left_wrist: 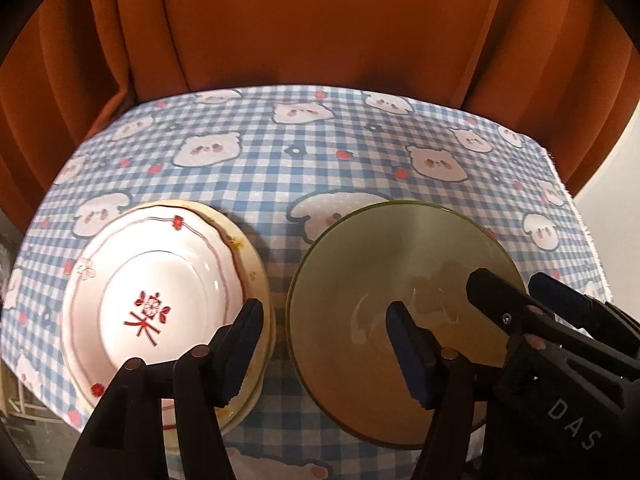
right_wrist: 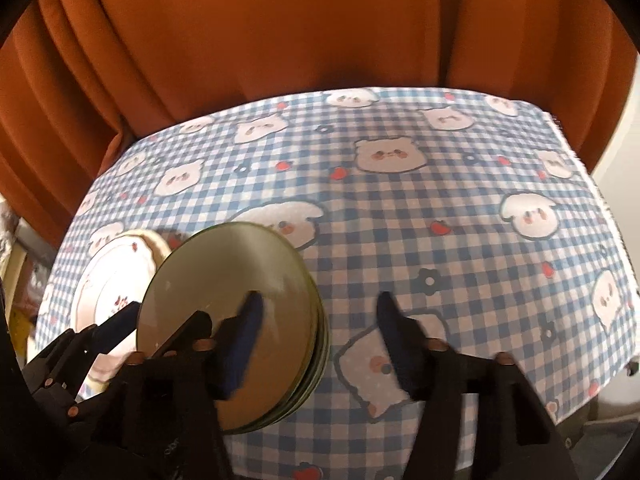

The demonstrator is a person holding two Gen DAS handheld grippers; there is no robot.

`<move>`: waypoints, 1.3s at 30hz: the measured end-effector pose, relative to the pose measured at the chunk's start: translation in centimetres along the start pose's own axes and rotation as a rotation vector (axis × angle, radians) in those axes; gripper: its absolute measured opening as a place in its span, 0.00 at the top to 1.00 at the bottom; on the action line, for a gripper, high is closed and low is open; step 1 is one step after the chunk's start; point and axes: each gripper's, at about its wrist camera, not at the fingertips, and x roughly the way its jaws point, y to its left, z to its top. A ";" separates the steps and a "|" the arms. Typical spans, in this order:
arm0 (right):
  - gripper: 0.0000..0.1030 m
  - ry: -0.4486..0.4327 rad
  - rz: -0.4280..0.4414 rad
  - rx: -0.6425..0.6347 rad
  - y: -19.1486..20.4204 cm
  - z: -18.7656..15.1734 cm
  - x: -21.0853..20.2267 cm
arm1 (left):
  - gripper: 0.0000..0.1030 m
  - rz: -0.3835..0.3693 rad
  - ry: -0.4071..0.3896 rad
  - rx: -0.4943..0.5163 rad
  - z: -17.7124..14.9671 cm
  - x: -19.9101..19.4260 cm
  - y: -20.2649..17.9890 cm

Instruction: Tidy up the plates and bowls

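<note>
A white plate with red flower marks (left_wrist: 160, 296) lies on a cream plate (left_wrist: 256, 276) at the left of the table. A stack of green bowls (left_wrist: 400, 280) stands to its right, also in the right wrist view (right_wrist: 228, 276). My left gripper (left_wrist: 320, 344) is open, one finger over the white plate's rim, the other inside the top green bowl. My right gripper (right_wrist: 320, 340) is open, its left finger over the green bowl, its right finger over bare cloth. It also shows at the bowl's right edge in the left wrist view (left_wrist: 516, 292).
A blue checked tablecloth with bear prints (right_wrist: 400, 220) covers the table. Orange curtains (left_wrist: 304, 28) hang close behind the far edge. The cloth's right edge (right_wrist: 600, 208) drops off beside a pale wall.
</note>
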 end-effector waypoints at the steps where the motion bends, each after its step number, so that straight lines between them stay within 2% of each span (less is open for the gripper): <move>1: 0.37 0.005 -0.008 0.007 0.0 0.1 0.0 | 0.36 -0.021 0.008 0.002 0.1 0.2 0.1; 11: 0.37 0.058 -0.161 0.073 0.4 -0.3 0.2 | 0.37 -0.202 0.118 0.024 0.3 2.7 0.4; 16: 0.37 0.078 -0.200 0.106 0.4 -0.7 0.3 | 0.39 -0.226 0.144 0.041 0.4 3.3 0.2; 20: 0.37 0.097 -0.188 0.127 0.3 -0.8 0.9 | 0.44 -0.226 0.175 0.040 0.3 3.9 0.4; 27: 0.37 0.143 -0.096 0.168 -0.6 -0.7 2.9 | 0.46 -0.206 0.198 0.034 0.6 4.3 0.3; 30: 0.38 0.169 -0.025 0.179 -0.9 -0.5 4.1 | 0.46 -0.157 0.194 0.053 0.7 4.1 -0.3; 36: 0.52 0.218 0.112 0.224 -1.9 -0.5 5.6 | 0.44 -0.071 0.189 0.075 0.7 3.9 -1.0; 39: 0.63 0.240 0.178 0.225 -2.2 -0.4 6.1 | 0.44 -0.031 0.184 0.077 0.7 3.9 -1.5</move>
